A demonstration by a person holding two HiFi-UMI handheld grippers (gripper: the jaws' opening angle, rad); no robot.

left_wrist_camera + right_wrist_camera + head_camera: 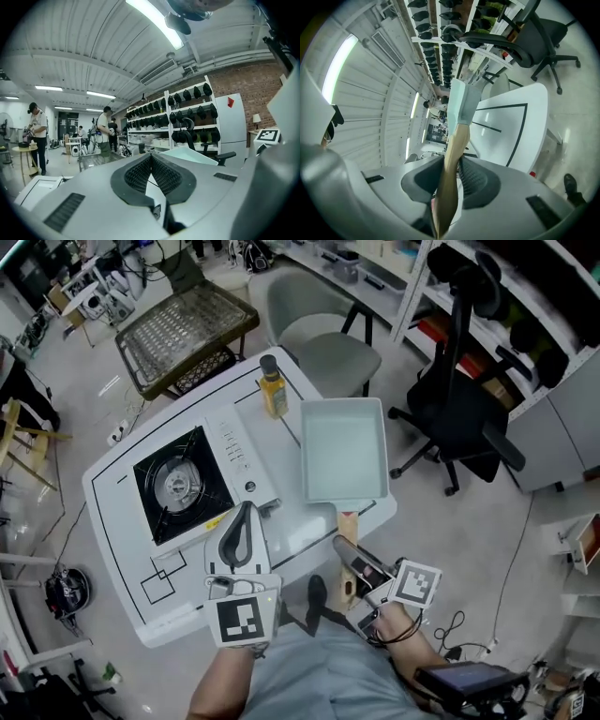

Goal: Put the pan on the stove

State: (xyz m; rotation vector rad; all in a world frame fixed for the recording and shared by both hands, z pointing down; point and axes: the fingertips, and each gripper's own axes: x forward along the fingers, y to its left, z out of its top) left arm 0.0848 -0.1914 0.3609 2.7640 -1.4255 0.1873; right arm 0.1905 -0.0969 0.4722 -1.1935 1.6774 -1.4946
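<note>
Over the right side of the desk (112, 512), the square pan (344, 448) is held by its wooden handle (348, 526), squeezed tight in the right claw (349, 554). The stove (178, 486) sits to its left. The left claw (244, 517) is pinched closed and empty.

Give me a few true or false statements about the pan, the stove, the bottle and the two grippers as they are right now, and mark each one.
1. The pan sits on the stove. False: it is to the right of the stove, whose burner is bare.
2. The right gripper has its jaws closed on the pan's wooden handle. True.
3. The left gripper holds the bottle. False: its jaws are shut with nothing between them, and the bottle stands on the table behind the pan.
4. The pan is empty. True.
</note>
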